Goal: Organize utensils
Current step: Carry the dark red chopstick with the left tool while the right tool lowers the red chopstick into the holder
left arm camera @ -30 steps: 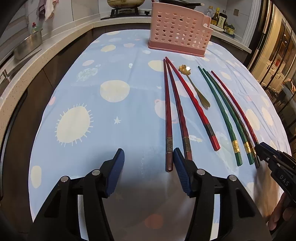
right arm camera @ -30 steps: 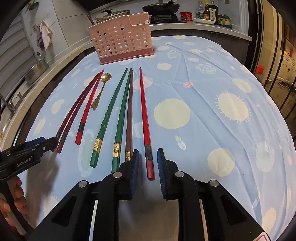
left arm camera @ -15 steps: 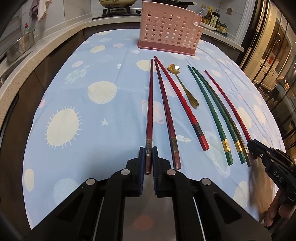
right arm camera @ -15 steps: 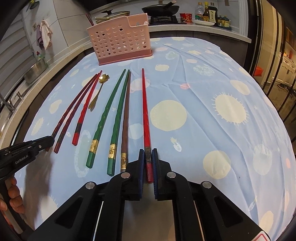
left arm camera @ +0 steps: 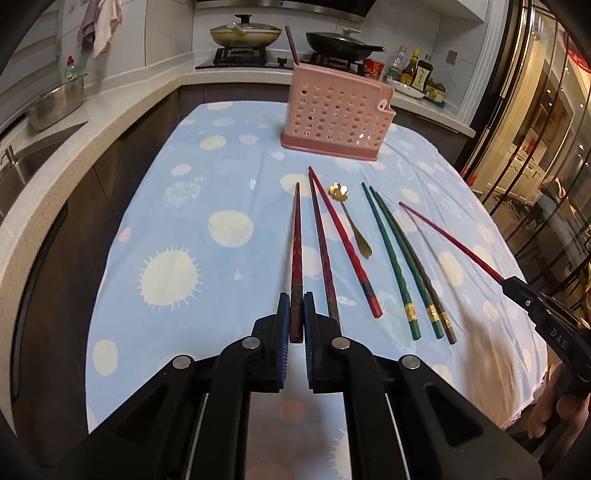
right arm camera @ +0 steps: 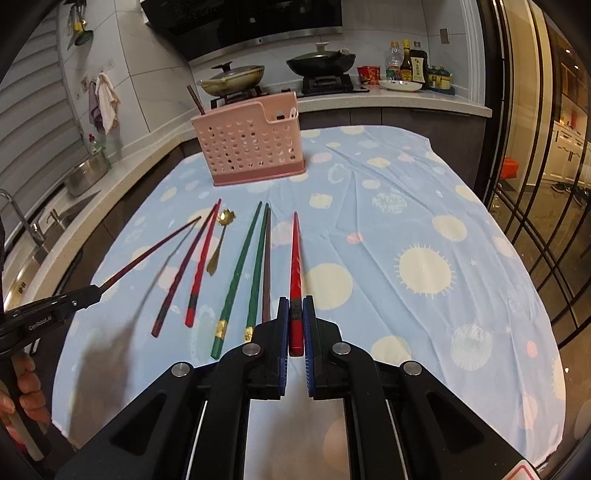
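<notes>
My left gripper [left arm camera: 296, 308] is shut on the thick end of a dark red chopstick [left arm camera: 296, 236], lifted off the blue cloth. My right gripper [right arm camera: 295, 312] is shut on the end of a bright red chopstick [right arm camera: 295, 254], also raised. The right gripper [left arm camera: 511, 282] and its red chopstick [left arm camera: 450, 242] show at the right of the left wrist view. The left gripper [right arm camera: 96, 290] with its dark chopstick [right arm camera: 151, 249] shows at the left of the right wrist view. On the cloth lie two red chopsticks [left arm camera: 347, 240], a gold spoon [left arm camera: 351, 225], two green chopsticks [left arm camera: 391, 258] and a brown one [left arm camera: 424, 278]. A pink perforated holder [left arm camera: 334, 114] stands at the far end.
The table [left arm camera: 184, 221] wears a blue cloth with sun and dot prints. A counter with a metal bowl [left arm camera: 55, 105] and sink runs along the left. Pans on a stove [left arm camera: 243, 35] and bottles [left arm camera: 413, 70] stand behind the holder. A person's hand [right arm camera: 26, 387] holds the left gripper's handle.
Both grippers closed on a chopstick each, the left on the dark red one, the right on the bright red one. Both then rose, lifting the chopsticks off the cloth.
</notes>
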`<state>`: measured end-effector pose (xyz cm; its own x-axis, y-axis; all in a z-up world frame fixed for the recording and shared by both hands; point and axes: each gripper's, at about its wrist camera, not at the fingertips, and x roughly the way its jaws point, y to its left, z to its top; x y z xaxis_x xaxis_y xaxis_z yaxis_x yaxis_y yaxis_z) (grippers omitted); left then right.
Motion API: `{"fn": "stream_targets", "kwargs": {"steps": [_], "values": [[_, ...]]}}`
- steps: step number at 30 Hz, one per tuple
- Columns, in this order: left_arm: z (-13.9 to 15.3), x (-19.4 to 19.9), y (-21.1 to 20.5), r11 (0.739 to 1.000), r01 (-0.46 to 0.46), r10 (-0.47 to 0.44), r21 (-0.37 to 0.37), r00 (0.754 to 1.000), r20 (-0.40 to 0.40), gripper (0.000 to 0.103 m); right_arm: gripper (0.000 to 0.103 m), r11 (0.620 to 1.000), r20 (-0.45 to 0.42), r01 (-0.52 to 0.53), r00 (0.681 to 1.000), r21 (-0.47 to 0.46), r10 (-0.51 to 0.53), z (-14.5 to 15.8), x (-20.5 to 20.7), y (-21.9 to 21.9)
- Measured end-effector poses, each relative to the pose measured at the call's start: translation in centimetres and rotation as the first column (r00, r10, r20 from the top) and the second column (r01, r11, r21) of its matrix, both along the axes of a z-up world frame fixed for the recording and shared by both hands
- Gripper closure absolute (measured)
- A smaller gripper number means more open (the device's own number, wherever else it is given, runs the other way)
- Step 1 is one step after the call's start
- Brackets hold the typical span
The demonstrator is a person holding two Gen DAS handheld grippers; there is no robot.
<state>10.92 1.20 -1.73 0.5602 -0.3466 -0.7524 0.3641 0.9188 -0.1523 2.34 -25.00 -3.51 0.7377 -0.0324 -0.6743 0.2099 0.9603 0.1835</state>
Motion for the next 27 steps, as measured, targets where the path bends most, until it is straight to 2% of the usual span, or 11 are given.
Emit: {"fn": "stream_targets", "kwargs": {"steps": [11, 27], "values": [[7.2, 2.1, 0.5, 0.998, 0.0, 0.011, -0.069, 0.988, 0.155, 0.096, 0.096, 1.0, 0.168, 0.001, 0.986, -0.006, 0.0, 7.0, 1.1, -1.7], [14.8, 9.0, -2.8, 0.998, 0.019, 0.001, -0.063, 0.95, 0.311, 0.096, 0.096, 0.999, 0.315, -0.015, 0.949, -0.028, 0.023, 14.7, 8.7, -3.9]]}}
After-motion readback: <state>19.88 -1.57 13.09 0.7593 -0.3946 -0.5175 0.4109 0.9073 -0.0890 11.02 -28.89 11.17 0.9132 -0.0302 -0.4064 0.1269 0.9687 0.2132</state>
